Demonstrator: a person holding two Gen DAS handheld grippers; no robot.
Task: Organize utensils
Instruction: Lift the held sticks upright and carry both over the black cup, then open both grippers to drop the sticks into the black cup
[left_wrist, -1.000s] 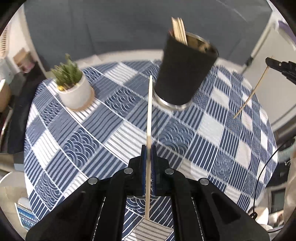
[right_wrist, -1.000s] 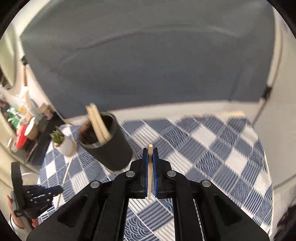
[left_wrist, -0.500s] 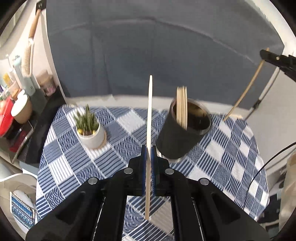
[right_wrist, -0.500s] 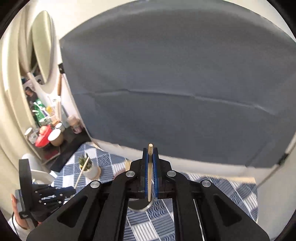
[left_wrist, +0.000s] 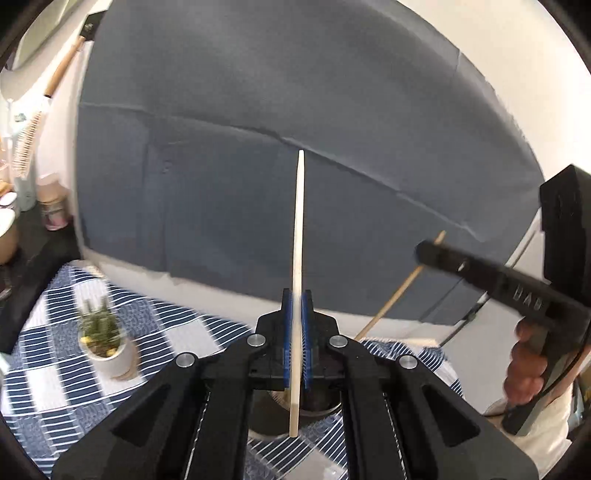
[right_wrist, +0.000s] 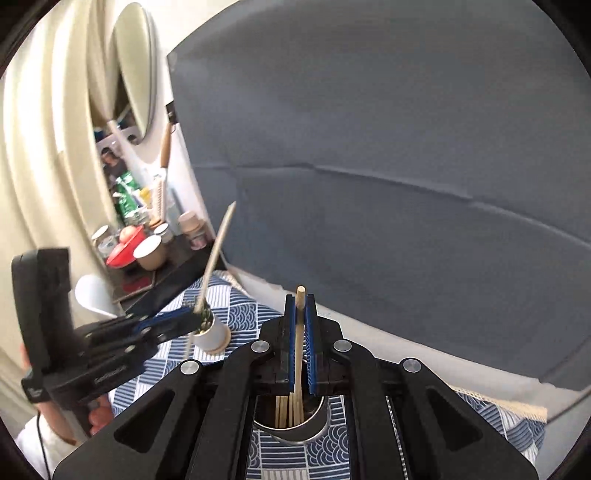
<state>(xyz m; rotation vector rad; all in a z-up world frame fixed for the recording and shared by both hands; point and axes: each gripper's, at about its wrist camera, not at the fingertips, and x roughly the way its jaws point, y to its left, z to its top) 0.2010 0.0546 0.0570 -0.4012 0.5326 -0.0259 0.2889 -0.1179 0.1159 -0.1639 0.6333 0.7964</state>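
Embossed lettering runs along the side of each gripper body where the other camera catches it, but it is too blurred to read.

The left gripper (left_wrist: 295, 343) is pressed together on a chopstick (left_wrist: 297, 280), pinched between its blue pads (left_wrist: 288, 343). The stick stands along the fingers' line: its thin tip points up and away against the grey backdrop (left_wrist: 258, 166), and its butt hangs below the pads over the cup (left_wrist: 317, 400). From the right wrist the same stick leans, tip up toward the right.

The right gripper (right_wrist: 300, 343) is likewise clamped on a second chopstick (right_wrist: 298, 350). Its blunt end pokes just above the fingertips, and its long axis runs down between the pads toward the open mouth of the cup (right_wrist: 295, 432), where a bundle of chopsticks (right_wrist: 284, 410) already stands upright. Whether the held stick's lower end is already inside the rim is hard to tell, as the fingers cover it.

The cup sits on a blue-and-white checked tablecloth (right_wrist: 236, 314). A small potted plant (left_wrist: 105, 343) stands on the cloth, well apart from the cup. A hand (left_wrist: 524, 373) grips the right gripper's handle.
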